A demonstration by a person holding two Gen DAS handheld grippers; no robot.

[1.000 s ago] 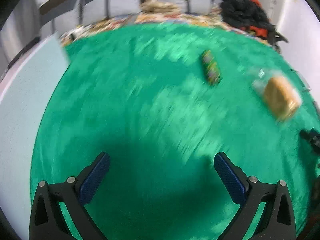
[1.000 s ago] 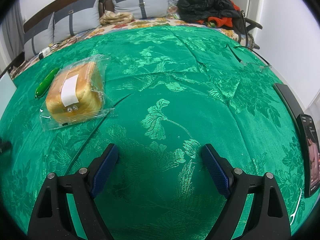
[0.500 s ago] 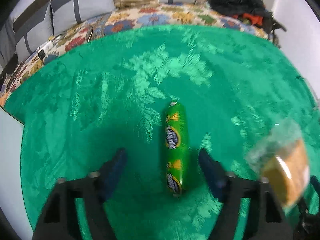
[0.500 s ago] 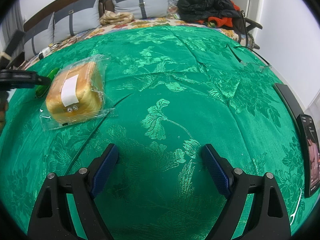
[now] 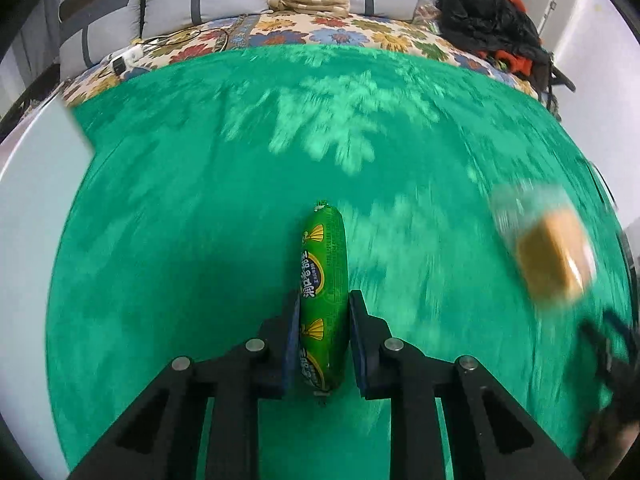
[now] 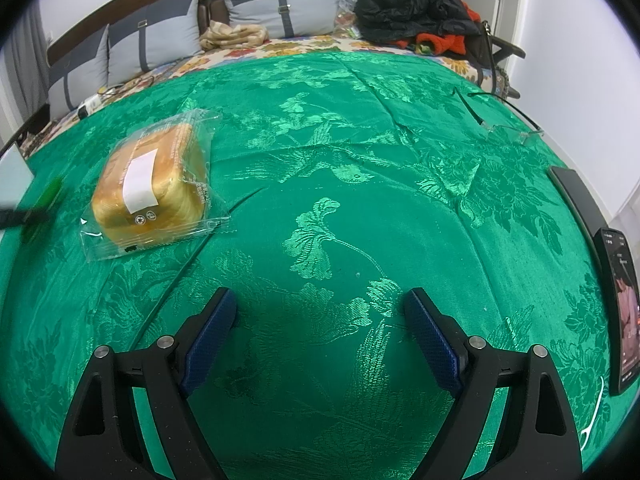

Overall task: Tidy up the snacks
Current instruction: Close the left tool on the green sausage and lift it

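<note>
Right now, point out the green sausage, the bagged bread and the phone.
green sausage (image 5: pixel 326 264), left wrist view, mid wrapper.
bagged bread (image 6: pixel 148 188), right wrist view, on its white label.
phone (image 6: pixel 622 312), right wrist view, screen.

The left hand-held gripper (image 5: pixel 323 300) is closing on a green sausage stick (image 5: pixel 323 276), its pads against the wrapper's sides, over the green bedspread (image 5: pixel 200 200). Right of the sausage lies a blurred wrapped bread loaf (image 5: pixel 554 258).

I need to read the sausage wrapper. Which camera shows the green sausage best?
The left wrist view: the green sausage lies sharp and centred between the closing left tool, label readable. The right wrist view shows only a blurred green sliver at its left edge.
</note>
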